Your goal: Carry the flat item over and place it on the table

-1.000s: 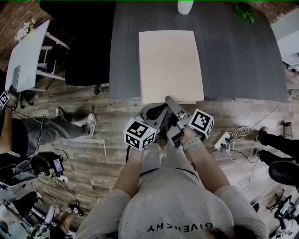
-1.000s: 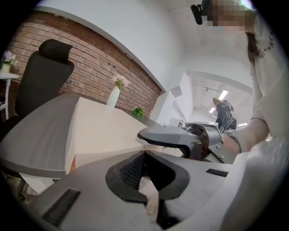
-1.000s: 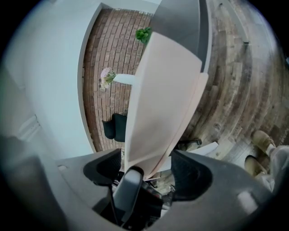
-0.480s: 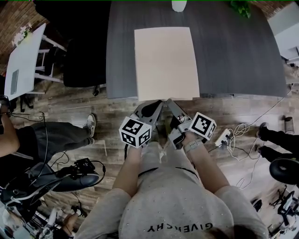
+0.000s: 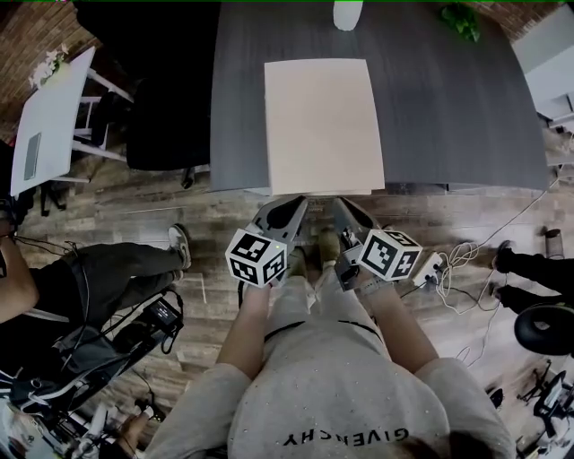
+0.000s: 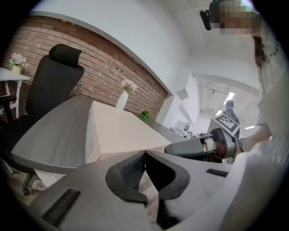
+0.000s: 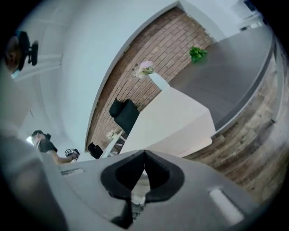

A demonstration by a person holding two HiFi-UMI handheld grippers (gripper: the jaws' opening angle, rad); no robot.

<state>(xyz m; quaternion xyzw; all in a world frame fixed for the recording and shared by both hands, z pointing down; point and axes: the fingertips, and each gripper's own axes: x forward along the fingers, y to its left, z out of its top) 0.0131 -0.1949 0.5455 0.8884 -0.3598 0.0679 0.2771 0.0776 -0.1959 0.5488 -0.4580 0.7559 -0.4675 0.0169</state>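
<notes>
The flat item, a pale beige board (image 5: 321, 125), lies on the dark grey table (image 5: 448, 108), its near edge at the table's front edge. In the head view both grippers hang over the wood floor just short of that edge, close to the person's body. My left gripper (image 5: 289, 208) is shut with nothing between its jaws; its own view shows the closed tips (image 6: 145, 153) below the board (image 6: 117, 131). My right gripper (image 5: 345, 208) is also shut and empty, with the board (image 7: 176, 117) ahead of its tips (image 7: 144, 153).
A white vase (image 5: 348, 13) and a green plant (image 5: 462, 20) stand at the table's far edge. A black office chair (image 5: 166, 125) and a white side table (image 5: 49, 108) are at the left. A seated person (image 5: 90, 278) is lower left. Cables (image 5: 448, 260) lie on the floor at the right.
The right gripper's jaws have closed, and it has drawn back off the board's near edge. The left gripper has also pulled back a little. The board stays on the table.
</notes>
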